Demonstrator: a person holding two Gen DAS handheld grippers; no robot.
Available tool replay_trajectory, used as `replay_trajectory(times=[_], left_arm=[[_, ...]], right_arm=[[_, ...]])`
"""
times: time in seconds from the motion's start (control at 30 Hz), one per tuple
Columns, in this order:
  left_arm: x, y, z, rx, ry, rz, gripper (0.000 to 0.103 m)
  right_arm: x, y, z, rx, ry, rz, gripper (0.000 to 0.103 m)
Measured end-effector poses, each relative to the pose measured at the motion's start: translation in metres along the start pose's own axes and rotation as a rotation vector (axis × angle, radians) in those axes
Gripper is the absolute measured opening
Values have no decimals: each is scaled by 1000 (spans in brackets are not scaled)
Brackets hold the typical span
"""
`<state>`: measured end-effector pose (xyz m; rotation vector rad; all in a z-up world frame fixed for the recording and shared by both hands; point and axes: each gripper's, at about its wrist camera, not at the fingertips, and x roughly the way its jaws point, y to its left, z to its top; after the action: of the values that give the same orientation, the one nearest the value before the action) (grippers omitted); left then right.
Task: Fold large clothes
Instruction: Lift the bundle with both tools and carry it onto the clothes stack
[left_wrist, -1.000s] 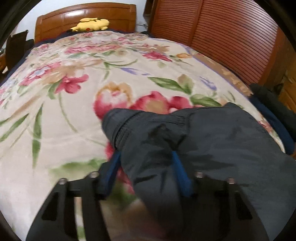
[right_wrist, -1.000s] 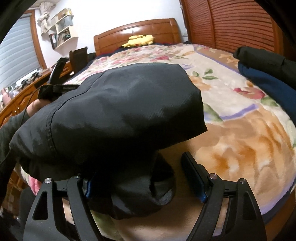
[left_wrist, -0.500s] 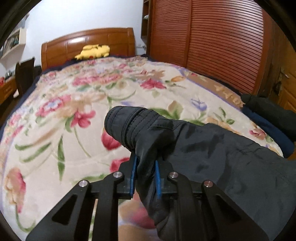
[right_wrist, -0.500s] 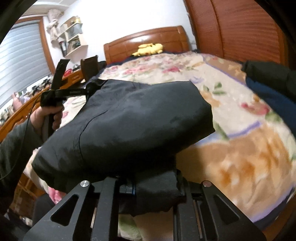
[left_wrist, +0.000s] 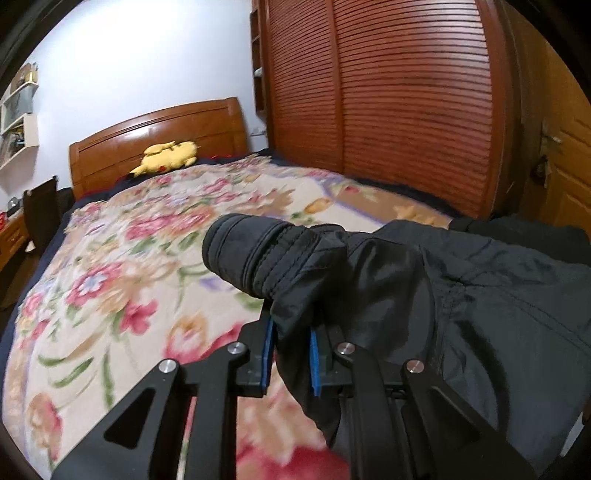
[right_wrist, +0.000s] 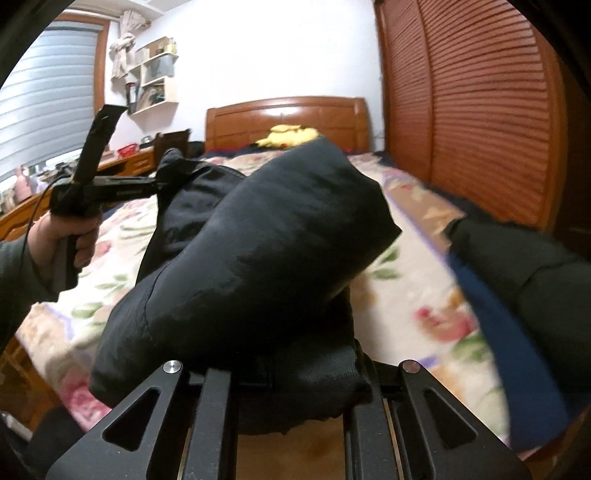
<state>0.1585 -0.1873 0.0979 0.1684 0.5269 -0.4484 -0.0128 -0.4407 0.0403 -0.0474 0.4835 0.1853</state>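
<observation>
A large black padded jacket (left_wrist: 461, 295) hangs lifted above the flowered bed (left_wrist: 129, 258). My left gripper (left_wrist: 290, 350) is shut on the jacket's fabric just behind a ribbed cuff (left_wrist: 255, 254); blue pads (left_wrist: 266, 354) press the cloth from both sides. In the right wrist view the jacket (right_wrist: 266, 251) bulges up in front of the camera. My right gripper (right_wrist: 295, 373) is shut on its lower edge, and the cloth hides the fingertips. The left gripper (right_wrist: 162, 182) shows at the far left of that view, held by a hand (right_wrist: 62, 236).
Folded dark and blue clothes (right_wrist: 517, 295) lie at the bed's right edge. A yellow plush toy (left_wrist: 166, 155) rests by the wooden headboard (left_wrist: 159, 133). Slatted wardrobe doors (left_wrist: 406, 103) stand on the right. A desk and chair (right_wrist: 173, 142) are left of the bed.
Both grippers have closed on the jacket and risen, lifting it off the bed. The left cuff now stands up above the blanket.
</observation>
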Motion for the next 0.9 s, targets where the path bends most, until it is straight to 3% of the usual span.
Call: replay_trajectory(times=[0.3,0.53,0.73,0.9], left_arm=[[53,-104,89,34,-115,-157,12],[86,-191,146,93,-163,-271,12],[115,-261,156,154,-143,-380,13],[143,-296,136,205,-82,-379,14]], right_arm=[[-49,-87,57,-78,-40,-251,9],[-86,-153,79,-73,-49,-439,9],[-115,-225,73,-8,-12,-593,9],[-108,-277,42,64,81,-651,9]])
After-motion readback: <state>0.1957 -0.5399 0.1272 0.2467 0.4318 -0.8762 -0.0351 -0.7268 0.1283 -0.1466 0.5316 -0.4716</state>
